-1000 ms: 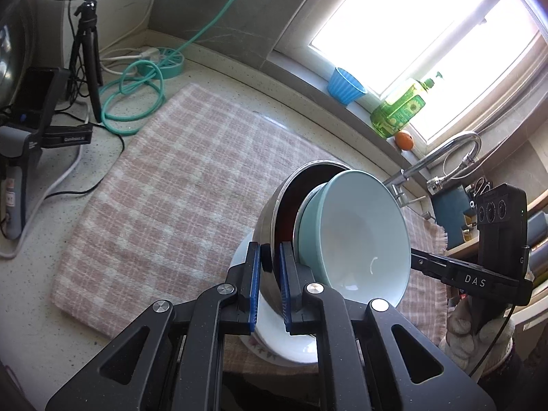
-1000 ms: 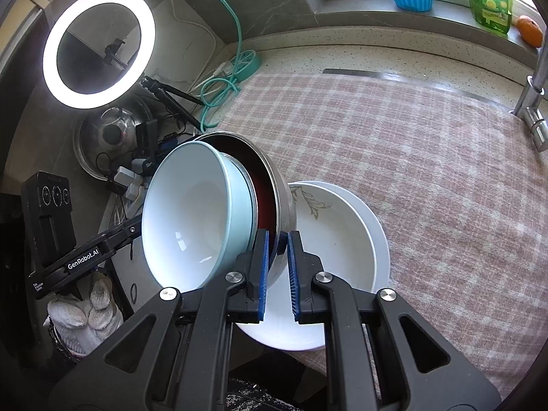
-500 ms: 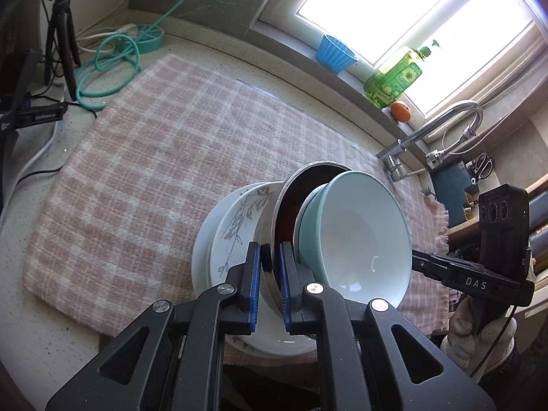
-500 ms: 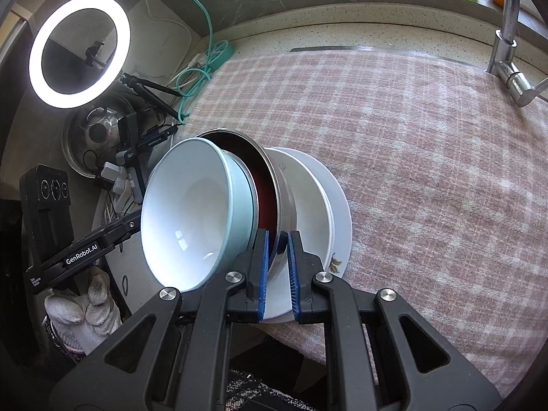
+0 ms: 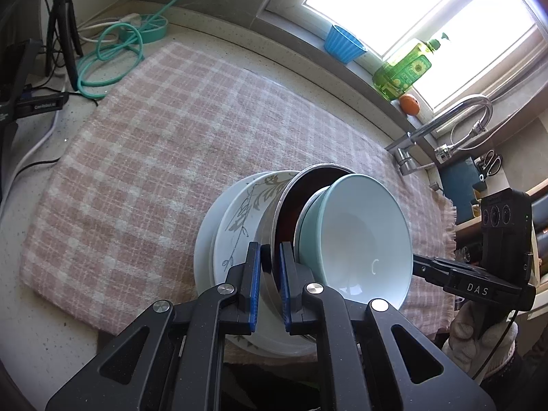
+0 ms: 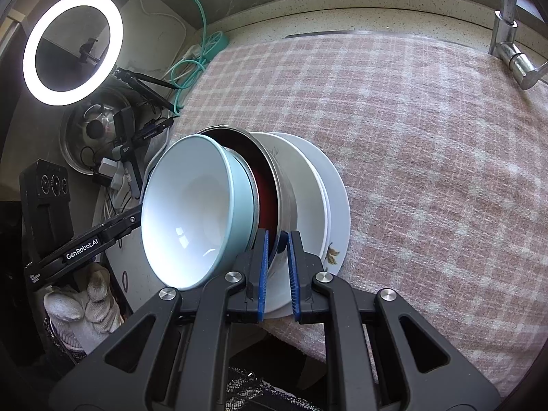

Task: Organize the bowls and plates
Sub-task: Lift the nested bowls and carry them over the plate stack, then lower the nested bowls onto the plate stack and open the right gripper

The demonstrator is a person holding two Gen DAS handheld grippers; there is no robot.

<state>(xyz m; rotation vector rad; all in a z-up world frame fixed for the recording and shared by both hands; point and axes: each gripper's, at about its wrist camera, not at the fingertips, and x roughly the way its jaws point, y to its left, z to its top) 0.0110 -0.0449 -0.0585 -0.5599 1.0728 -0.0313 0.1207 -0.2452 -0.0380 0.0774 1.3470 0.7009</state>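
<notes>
Fingers [image 5: 251, 267] of both grippers clamped on steel bowl [image 5: 277, 226] rim over checked cloth [image 5: 154, 137]

Pink checked cloth [image 5: 164, 157] covers the speckled desk [image 5: 41, 311]. Windowsill holds a blue ribbed cup [image 5: 342, 42], green dish-soap bottle [image 5: 402, 70] and an orange [image 5: 409, 104]. Chrome faucet [image 5: 441, 126] at right. Lit ring light [image 6: 72, 48] and coiled teal cable [image 5: 113, 58] at left.

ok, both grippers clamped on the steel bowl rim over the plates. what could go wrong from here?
1. The teal bowl only sits loose inside the steel bowl; at this tilt it could slide out.
2. The left gripper and right gripper pinch only thin rim, so it may slip.
3. The plates overhang the cloth edge; a hard set-down could tip them.
</notes>
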